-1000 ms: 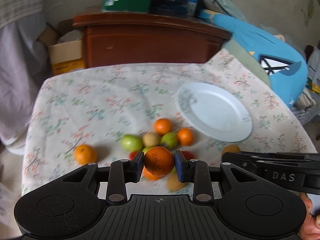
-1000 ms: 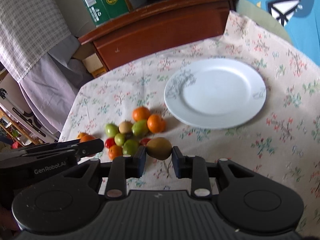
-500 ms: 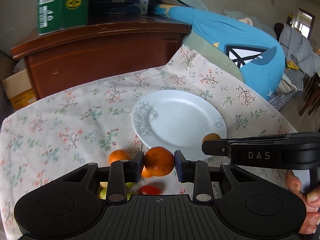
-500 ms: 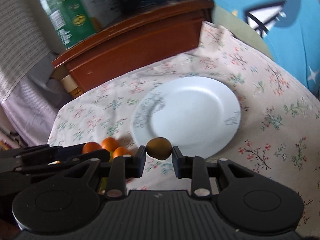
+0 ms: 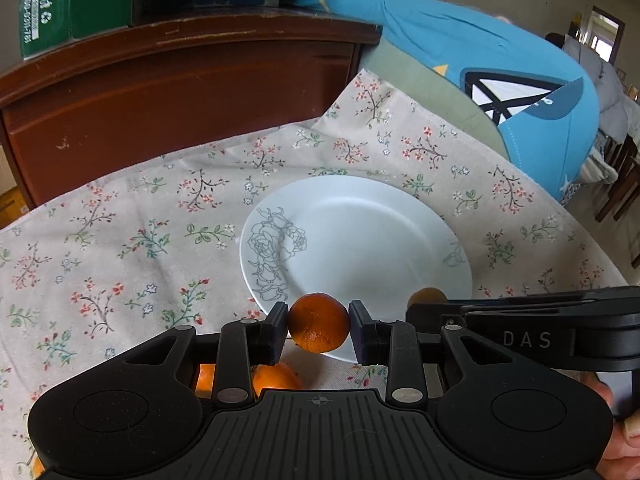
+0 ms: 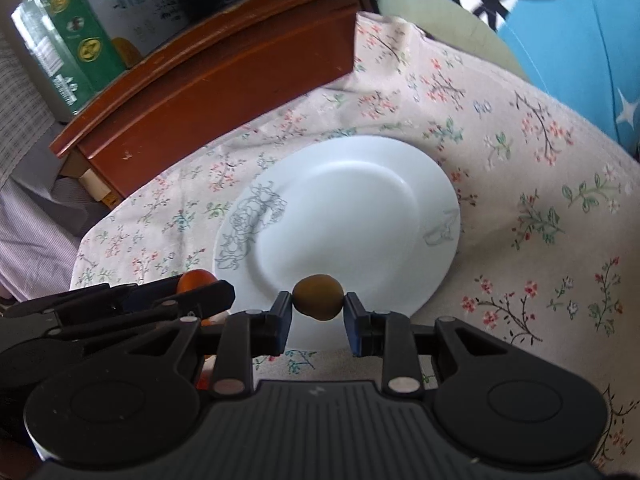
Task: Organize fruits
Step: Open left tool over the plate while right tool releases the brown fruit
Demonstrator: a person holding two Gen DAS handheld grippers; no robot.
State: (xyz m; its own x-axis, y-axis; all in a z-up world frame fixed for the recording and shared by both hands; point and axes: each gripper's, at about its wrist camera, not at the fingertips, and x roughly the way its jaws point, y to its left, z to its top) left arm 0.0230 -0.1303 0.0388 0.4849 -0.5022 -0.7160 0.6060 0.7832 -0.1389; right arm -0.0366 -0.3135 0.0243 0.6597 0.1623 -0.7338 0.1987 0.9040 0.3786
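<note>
Left wrist: left claw (image 5: 318,330) pinching orange (image 5: 318,322); right claw (image 6: 317,309) pinching brown fruit (image 6: 318,297).

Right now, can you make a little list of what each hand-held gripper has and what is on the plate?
left hand-held gripper: shut on an orange
right hand-held gripper: shut on a brownish-green fruit
plate: white, grey rose drawing, nothing on it yet
where the fruits are: at the plate's near rim
tablecloth: flowery
</note>
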